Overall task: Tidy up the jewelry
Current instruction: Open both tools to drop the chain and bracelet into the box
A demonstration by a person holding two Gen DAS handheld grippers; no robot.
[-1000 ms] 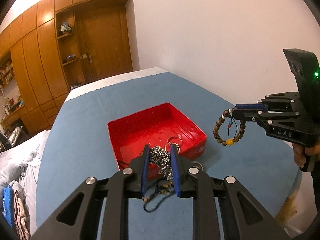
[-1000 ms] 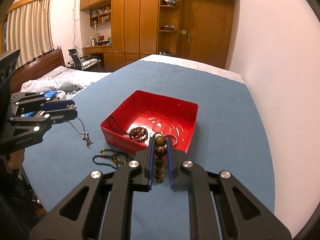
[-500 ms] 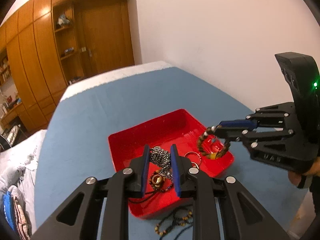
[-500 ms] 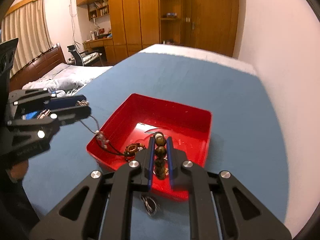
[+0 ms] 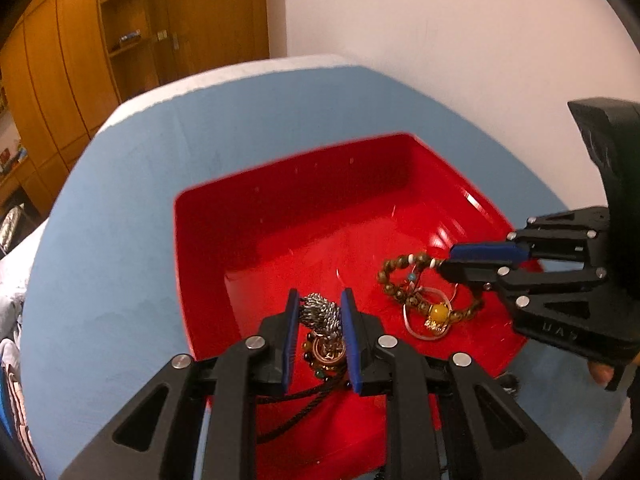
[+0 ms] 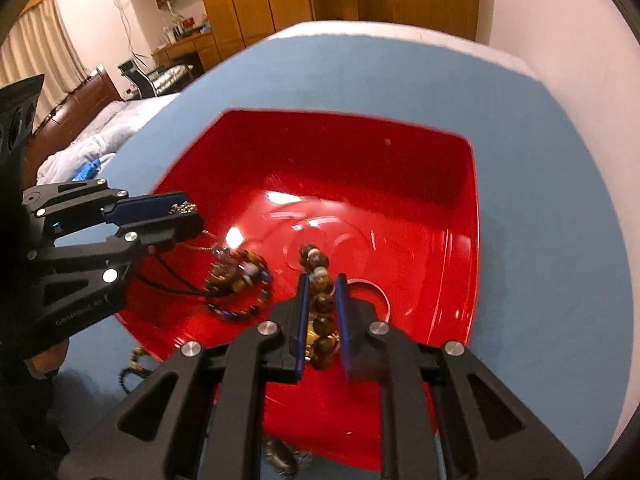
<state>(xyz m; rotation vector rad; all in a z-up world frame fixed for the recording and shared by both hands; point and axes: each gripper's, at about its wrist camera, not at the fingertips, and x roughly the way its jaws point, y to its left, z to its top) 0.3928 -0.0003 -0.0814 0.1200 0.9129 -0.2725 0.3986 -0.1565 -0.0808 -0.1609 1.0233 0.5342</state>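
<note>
Over the red tray (image 5: 280,216), the left gripper (image 5: 319,332) is pinching a silver chain (image 5: 320,314); at its 2 o'clock, the right gripper (image 6: 320,312) is clamping a wooden bead bracelet (image 5: 404,276), draping onto the tray floor.

My left wrist camera looks forward and down along my left fingers (image 5: 318,336), close over the near left part of the red tray (image 5: 304,184). My right wrist camera looks the same way along my right fingers (image 6: 322,312), close over the tray's near edge. Both share the tray floor, and each sees the other gripper at its side.
</note>
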